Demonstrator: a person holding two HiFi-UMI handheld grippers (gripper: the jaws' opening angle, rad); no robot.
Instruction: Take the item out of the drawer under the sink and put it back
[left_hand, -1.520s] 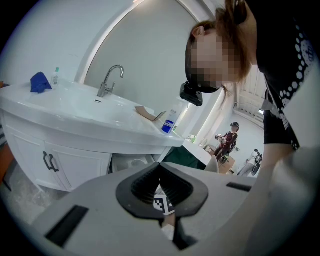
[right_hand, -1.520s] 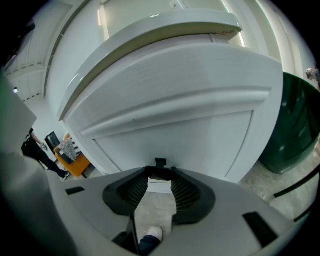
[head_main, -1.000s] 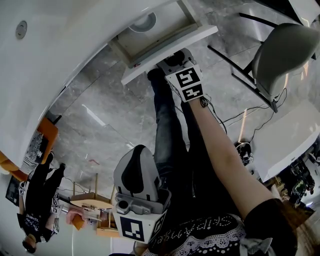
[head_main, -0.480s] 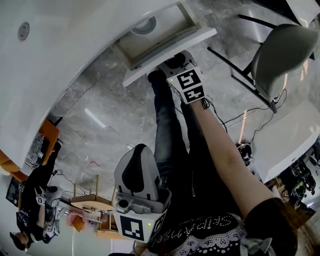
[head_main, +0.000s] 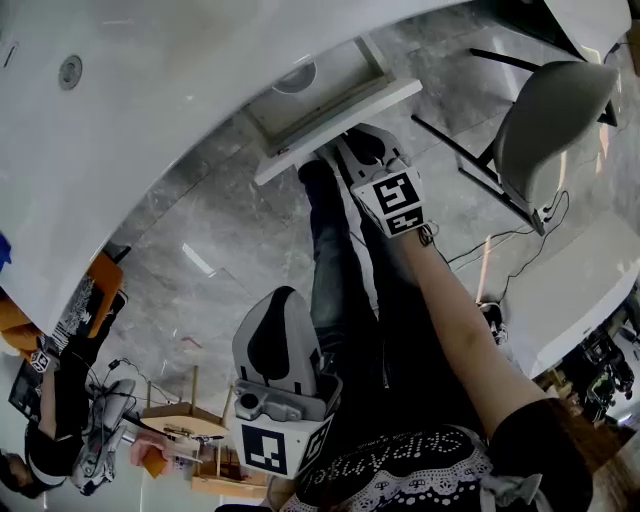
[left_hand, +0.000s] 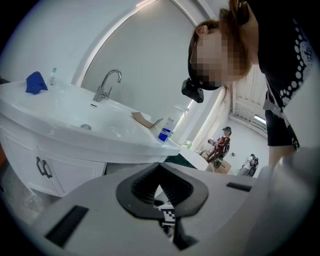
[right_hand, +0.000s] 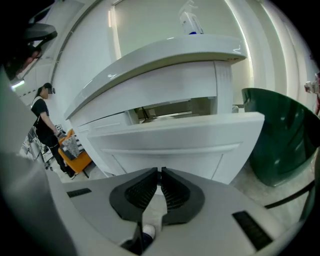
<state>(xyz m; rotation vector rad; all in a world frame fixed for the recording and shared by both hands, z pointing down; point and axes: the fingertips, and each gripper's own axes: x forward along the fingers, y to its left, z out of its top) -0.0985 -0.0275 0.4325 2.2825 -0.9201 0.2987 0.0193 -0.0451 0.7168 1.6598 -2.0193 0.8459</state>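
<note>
The right gripper's (right_hand: 160, 173) jaws have just been closing and are now sitting almost together, with only a thin slit at the tips and nothing between them. They are pointing at the white front of the open drawer (right_hand: 170, 134), near it but not touching. In the head view the right gripper (head_main: 352, 143) is hovering just in front of that drawer (head_main: 335, 128). The item (head_main: 295, 78), round and pale, is lying inside the drawer, half hidden under the counter edge. The left gripper's (left_hand: 160, 167) jaws are pressing together on nothing. The left gripper (head_main: 283, 297) is hanging low beside the person's legs, well apart from the drawer, and is facing the sink (left_hand: 85, 120) and its tap (left_hand: 107, 85).
</note>
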